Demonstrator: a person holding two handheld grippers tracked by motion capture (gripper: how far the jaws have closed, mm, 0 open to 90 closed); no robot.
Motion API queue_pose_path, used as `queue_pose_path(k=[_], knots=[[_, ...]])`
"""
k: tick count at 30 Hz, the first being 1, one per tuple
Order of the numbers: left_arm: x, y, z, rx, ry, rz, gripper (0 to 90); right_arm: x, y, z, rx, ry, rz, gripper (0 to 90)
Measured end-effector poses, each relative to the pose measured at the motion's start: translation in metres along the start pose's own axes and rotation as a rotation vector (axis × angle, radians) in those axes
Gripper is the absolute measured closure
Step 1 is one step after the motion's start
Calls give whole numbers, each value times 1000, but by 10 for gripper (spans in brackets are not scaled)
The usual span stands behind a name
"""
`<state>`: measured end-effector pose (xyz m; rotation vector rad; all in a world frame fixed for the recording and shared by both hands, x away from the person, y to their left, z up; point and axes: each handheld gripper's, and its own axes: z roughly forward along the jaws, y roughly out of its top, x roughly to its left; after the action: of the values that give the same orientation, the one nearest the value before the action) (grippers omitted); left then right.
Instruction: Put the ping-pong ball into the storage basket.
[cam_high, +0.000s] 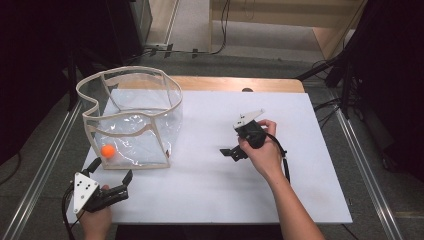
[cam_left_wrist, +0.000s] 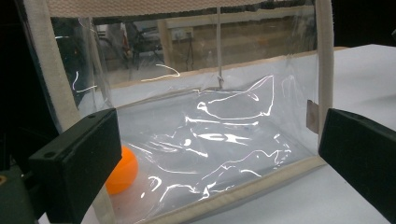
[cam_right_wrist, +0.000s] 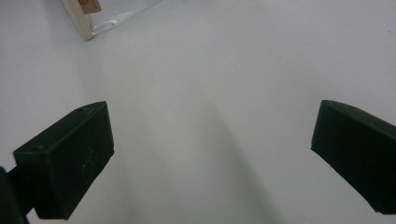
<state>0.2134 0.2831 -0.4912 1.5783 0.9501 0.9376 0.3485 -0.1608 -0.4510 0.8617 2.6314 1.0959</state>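
A clear plastic bag (cam_high: 131, 107) with beige trim stands open on the left of the white table (cam_high: 250, 190). An orange ball (cam_high: 107, 151) lies inside it at the near left corner. My left gripper (cam_high: 111, 171) is at the table's near left corner, just in front of the bag, open and holding nothing. In the left gripper view the ball (cam_left_wrist: 122, 170) shows through the bag's clear wall (cam_left_wrist: 224, 144), behind the left jaw. My right gripper (cam_high: 229, 154) hovers over the middle of the table, open, pointing left toward the bag, nothing between its jaws.
In the right gripper view the bag's lower corner (cam_right_wrist: 91, 18) sits at the top left, over bare white table (cam_right_wrist: 210, 70). A wooden strip (cam_high: 240, 83) edges the table's far side. Metal rails (cam_high: 45, 165) run along both sides.
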Motion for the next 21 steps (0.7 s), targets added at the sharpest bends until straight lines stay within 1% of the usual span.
queue_pose_path(k=[6,10,21], knots=[[0,0,0,1,0,0,0,0,-15,-2,-19,2,24,0],[0,0,0,1,1,0,0,0,-23,-4,-33,1,26,0],[0,0,0,1,0,1,0,1,-46,-9,-70,-4,54,0]])
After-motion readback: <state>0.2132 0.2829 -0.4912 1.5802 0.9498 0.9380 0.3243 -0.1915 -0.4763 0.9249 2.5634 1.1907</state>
